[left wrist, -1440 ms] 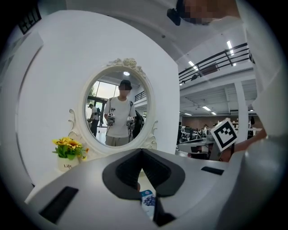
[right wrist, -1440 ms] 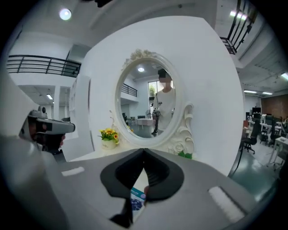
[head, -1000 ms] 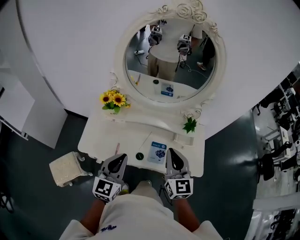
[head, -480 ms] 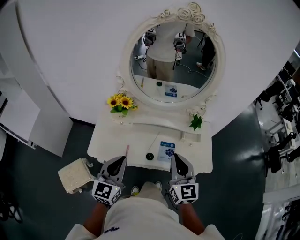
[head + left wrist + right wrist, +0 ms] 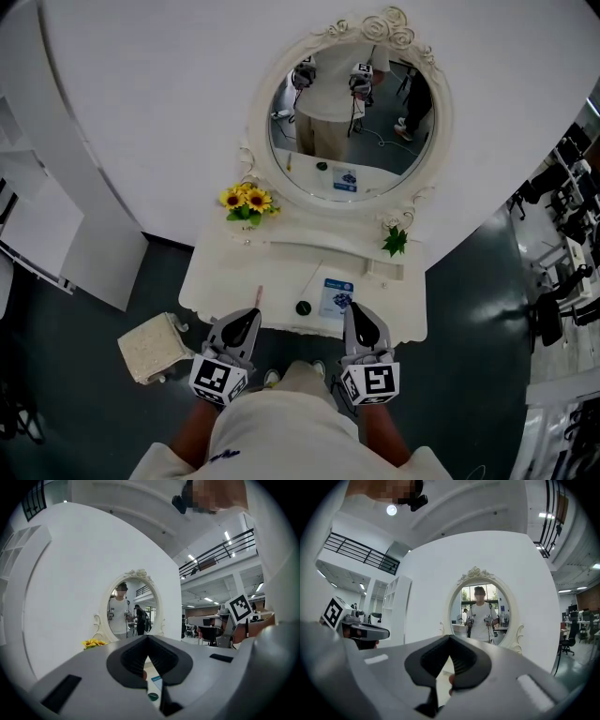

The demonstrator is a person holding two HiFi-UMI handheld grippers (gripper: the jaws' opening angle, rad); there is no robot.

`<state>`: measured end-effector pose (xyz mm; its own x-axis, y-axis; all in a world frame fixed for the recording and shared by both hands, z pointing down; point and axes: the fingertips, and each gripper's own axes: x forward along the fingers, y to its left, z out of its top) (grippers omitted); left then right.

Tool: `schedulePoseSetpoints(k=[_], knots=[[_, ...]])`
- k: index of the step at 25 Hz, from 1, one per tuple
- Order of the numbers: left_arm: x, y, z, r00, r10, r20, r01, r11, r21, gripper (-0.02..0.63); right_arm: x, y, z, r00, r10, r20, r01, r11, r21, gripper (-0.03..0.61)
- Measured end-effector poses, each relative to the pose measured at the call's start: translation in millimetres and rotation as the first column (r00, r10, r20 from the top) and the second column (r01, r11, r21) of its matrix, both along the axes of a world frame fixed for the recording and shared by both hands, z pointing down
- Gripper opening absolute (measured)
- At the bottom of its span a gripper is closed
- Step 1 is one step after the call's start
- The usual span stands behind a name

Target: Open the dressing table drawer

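The white dressing table (image 5: pixel 281 272) stands against the wall under an oval mirror (image 5: pixel 352 122). Its drawer front is hidden below the tabletop's front edge in the head view. My left gripper (image 5: pixel 250 316) is shut and empty, its tip at the front edge left of centre. My right gripper (image 5: pixel 357 310) is also shut and empty, at the front edge right of centre. Both point level at the mirror (image 5: pixel 129 609). In the left gripper view the jaws (image 5: pixel 148 638) meet with nothing between them. The right gripper view shows the same (image 5: pixel 450 640), facing the mirror (image 5: pixel 483 611).
On the tabletop lie a pink pen (image 5: pixel 259 295), a small dark round thing (image 5: pixel 303 307) and a blue card (image 5: pixel 337 296). Sunflowers (image 5: pixel 246 202) and a green sprig (image 5: pixel 395 240) stand at the back. A cream stool (image 5: pixel 150 347) sits left of the table.
Both grippers have drawn back from over the tabletop to its front edge, still shut. Over the last half second they have hardly moved.
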<state>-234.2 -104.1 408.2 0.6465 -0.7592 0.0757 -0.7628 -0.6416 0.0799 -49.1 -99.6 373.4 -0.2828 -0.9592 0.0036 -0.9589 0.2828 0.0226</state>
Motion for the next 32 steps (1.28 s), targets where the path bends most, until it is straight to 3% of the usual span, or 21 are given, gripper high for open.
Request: schedulePoseSetpoints(k=[28,32], knots=[[-10,3,7,1.0,-0.006,-0.001,0.006,1.0,-0.021,0.008,-14,-5,0,0.999,-0.039,-0.024,0.038,0.999,-0.009,0.011],[-9,8,-1,0.999,0.002,-0.039,-0.003,0.999,-0.04,0.008,-15,-6,2,0.999,-0.044,-0.026,0.044,0.999,-0.014,0.011]])
